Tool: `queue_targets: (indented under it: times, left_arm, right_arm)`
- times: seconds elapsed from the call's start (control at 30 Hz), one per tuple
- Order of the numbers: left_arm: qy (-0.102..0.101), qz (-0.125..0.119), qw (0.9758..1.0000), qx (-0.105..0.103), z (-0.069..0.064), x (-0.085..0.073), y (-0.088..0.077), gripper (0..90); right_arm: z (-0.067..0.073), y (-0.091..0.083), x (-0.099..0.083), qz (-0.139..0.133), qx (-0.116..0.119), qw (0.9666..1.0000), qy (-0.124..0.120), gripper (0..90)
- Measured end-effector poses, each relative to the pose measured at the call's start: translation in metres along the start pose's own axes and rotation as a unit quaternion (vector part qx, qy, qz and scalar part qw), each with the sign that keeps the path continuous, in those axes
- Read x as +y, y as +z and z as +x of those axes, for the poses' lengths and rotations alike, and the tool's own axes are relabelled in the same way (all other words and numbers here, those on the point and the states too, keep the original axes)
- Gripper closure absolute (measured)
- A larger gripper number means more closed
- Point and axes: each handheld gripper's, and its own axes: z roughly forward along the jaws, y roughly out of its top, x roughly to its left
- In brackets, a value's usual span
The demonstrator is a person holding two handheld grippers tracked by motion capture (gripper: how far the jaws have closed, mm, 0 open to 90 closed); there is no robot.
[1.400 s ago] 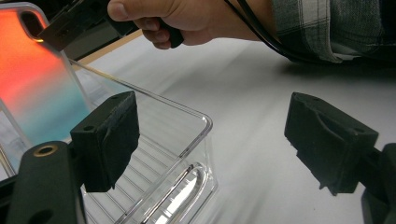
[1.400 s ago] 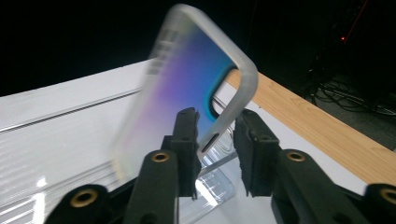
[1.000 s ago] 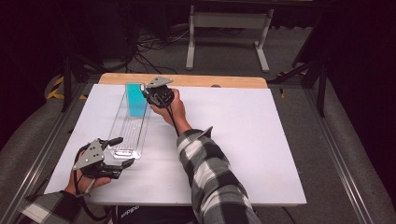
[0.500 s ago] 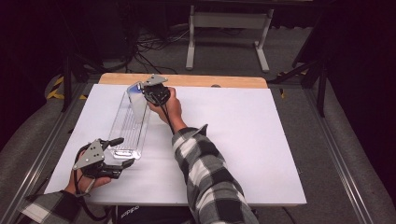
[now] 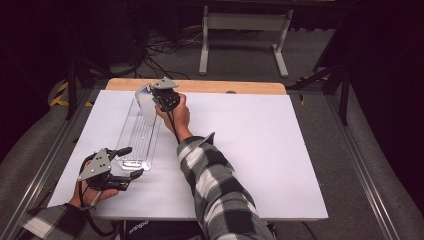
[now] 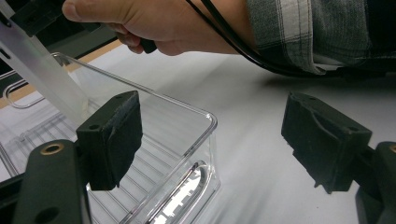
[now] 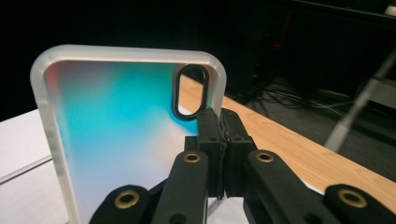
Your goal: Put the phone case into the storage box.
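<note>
Right gripper view: we're pinching the phone case [image 7: 126, 135] edge in the right tool [image 7: 223, 140]; thin grip, risking slip. Left tool [image 6: 219, 140] gaping beside the clear tray [image 6: 187, 135].

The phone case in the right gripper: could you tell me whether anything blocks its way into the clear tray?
Nothing visible does. The phone case hangs over the far end of the clear tray, whose open top holds nothing.

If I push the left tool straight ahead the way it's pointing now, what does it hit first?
Probably the near end wall of the clear tray: the left tool stands open, one jaw already over the tray's corner. Depth is hard to judge.
</note>
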Motion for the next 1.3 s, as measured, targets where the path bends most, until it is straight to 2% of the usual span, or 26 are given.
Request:
queue_targets:
  times: [0.03, 0.07, 0.2, 0.23, 0.3, 0.4, 0.5, 0.53, 0.63, 0.7, 0.93, 1.07, 1.17, 1.3]
  left_arm:
    - [0.001, 0.0, 1.0, 0.0, 0.0, 0.0, 0.0, 21.0]
    - [0.001, 0.0, 1.0, -0.001, 0.0, 0.0, 0.0, 21.0]
    - [0.001, 0.002, 1.0, -0.003, 0.0, 0.0, 0.0, 21.1]
    - [0.002, 0.003, 1.0, -0.003, 0.0, 0.0, 0.0, 21.1]
    - [0.001, 0.003, 1.0, -0.004, -0.001, 0.0, 0.0, 21.0]
    - [0.003, 0.006, 1.0, -0.005, -0.001, 0.0, 0.0, 20.9]
    - [0.004, 0.006, 1.0, -0.004, -0.001, 0.0, 0.0, 20.9]
    - [0.005, 0.006, 1.0, -0.006, -0.002, 0.0, 0.001, 20.9]
    - [0.005, 0.007, 0.9999, -0.006, -0.002, 0.0, 0.002, 20.9]
    - [0.005, 0.007, 0.9999, -0.006, -0.002, 0.0, 0.002, 20.8]
    - [0.01, 0.009, 0.9999, -0.005, -0.003, 0.001, 0.002, 20.6]
    - [0.014, 0.007, 0.9999, 0.002, -0.003, 0.001, 0.003, 20.5]
    - [0.014, 0.004, 0.9999, 0.003, -0.004, 0.003, 0.003, 20.5]
    - [0.017, 0.009, 0.9998, 0.006, -0.004, 0.003, 0.004, 20.0]
  right_arm:
    - [-0.001, 0.001, 0.0, 0.0, -0.003, 1.0, 0.008, 88.9]
    - [-0.002, 0.002, 0.0, -0.001, -0.019, 0.9997, 0.015, 88.2]
    - [0.001, 0.004, 0.001, 0.0, -0.032, 0.9994, 0.015, 87.7]
    - [0.002, 0.004, 0.001, -0.007, -0.026, 0.9995, 0.017, 88.3]
    - [0.004, 0.004, 0.002, -0.005, -0.03, 0.9995, 0.011, 83.2]
    - [0.003, 0.002, 0.003, -0.004, -0.033, 0.9994, 0.011, 84.3]
    - [0.001, -0.001, 0.002, -0.004, -0.036, 0.9992, 0.018, 81.2]
    - [0.0, -0.001, 0.002, -0.002, -0.037, 0.9991, 0.019, 78.6]
    - [-0.005, -0.006, 0.0, -0.007, -0.039, 0.9985, 0.039, 63.3]
    - [-0.007, -0.008, -0.001, -0.007, -0.034, 0.9985, 0.042, 64.0]
    - [-0.011, -0.024, -0.004, -0.009, -0.027, 0.9994, 0.021, 60.5]
    - [-0.013, -0.041, -0.006, -0.018, -0.008, 0.9998, 0.003, 58.5]
    - [-0.012, -0.048, -0.008, -0.017, -0.004, 0.9998, -0.008, 57.1]
    - [-0.011, -0.066, -0.012, -0.023, 0.014, 0.9994, -0.023, 53.8]
